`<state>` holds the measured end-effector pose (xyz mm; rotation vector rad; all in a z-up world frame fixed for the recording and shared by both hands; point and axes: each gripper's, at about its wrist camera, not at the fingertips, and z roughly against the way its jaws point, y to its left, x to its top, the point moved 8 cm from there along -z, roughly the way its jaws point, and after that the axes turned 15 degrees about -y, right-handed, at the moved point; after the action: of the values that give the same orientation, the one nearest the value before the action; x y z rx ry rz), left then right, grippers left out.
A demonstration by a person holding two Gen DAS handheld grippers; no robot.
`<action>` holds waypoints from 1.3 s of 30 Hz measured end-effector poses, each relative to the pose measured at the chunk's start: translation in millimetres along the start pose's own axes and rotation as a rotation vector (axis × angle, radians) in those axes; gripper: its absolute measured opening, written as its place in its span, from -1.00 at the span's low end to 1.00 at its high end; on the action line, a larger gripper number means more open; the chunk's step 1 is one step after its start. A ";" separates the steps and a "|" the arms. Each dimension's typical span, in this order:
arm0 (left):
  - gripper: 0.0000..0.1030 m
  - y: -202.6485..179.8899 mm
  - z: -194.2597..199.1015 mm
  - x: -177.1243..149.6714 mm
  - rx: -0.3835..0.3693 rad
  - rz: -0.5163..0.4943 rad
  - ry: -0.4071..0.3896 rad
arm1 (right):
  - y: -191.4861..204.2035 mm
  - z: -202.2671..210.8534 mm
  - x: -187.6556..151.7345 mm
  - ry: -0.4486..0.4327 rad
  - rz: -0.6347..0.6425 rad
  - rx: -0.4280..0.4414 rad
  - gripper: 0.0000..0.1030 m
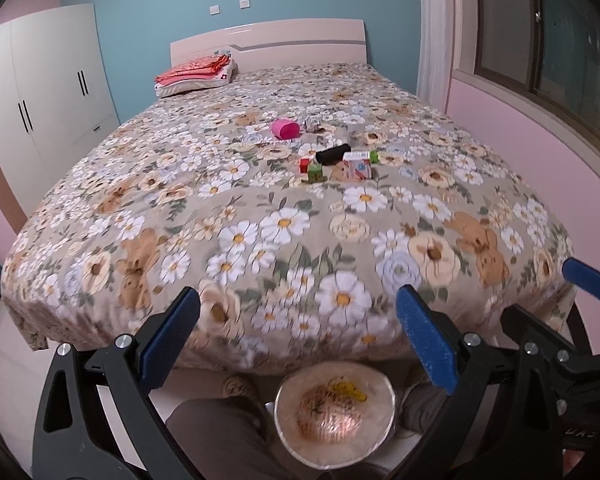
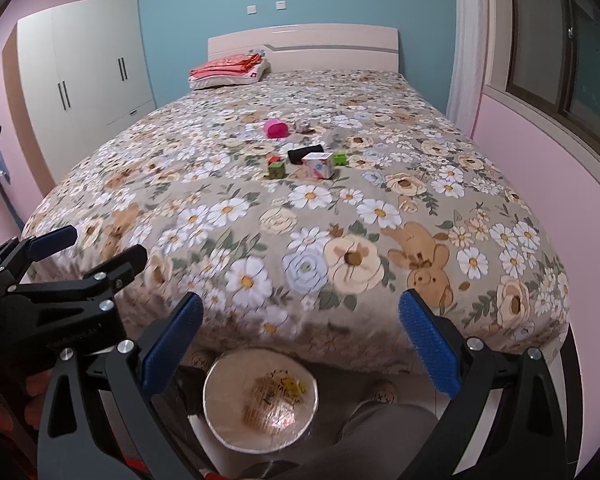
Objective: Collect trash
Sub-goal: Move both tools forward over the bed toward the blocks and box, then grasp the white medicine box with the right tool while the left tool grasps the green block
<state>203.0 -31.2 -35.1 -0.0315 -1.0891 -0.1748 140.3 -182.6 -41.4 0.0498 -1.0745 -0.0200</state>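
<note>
A person is standing at the foot of a bed (image 1: pixel 260 240), holding the left gripper (image 1: pixel 298 336) and the right gripper (image 2: pixel 300 336) out over its near edge, both with jaws spread wide and carrying nothing. The trash is lying well up the floral cover, far from either tool: a small printed carton (image 1: pixel 358 166), a black cylinder (image 1: pixel 334 155), green and red cubes (image 1: pixel 315 172), a pink cup on its side (image 1: pixel 285 129) and a crumpled wad (image 1: pixel 312 124) just beyond it.

The step in hand appears to be the approach. Doing it well likely means leaning in over the mattress, picking the nearest piece first, coming down with the fingers straddling it, and closing before lifting so the soft cover is not pinched with it.

A round bin (image 1: pixel 336 412) lined with clear plastic is sitting on the floor between the person's slippered feet, directly below the grippers. Something pale and printed, with a yellow patch, is showing through the liner; what it is cannot be told.
</note>
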 end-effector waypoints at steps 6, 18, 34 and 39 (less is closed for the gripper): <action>0.86 2.7 -60.2 25.9 -0.009 0.081 0.022 | -14.8 -47.2 25.3 -0.015 -0.016 -0.022 0.93; 0.86 11.0 -201.1 57.4 -0.023 0.238 0.081 | -32.8 -178.2 51.3 -0.018 -0.030 -0.058 0.93; 0.86 5.3 -365.1 42.0 -0.088 0.310 0.156 | -42.2 -343.8 42.7 0.023 -0.035 -0.057 0.93; 0.86 0.9 -393.3 36.9 -0.119 0.320 0.178 | -39.8 -376.4 42.8 0.034 -0.047 -0.040 0.93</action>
<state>565.4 -78.7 -185.0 -0.2902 -0.8821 0.0460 491.9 -212.5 -184.6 0.0390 -1.0384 -0.0826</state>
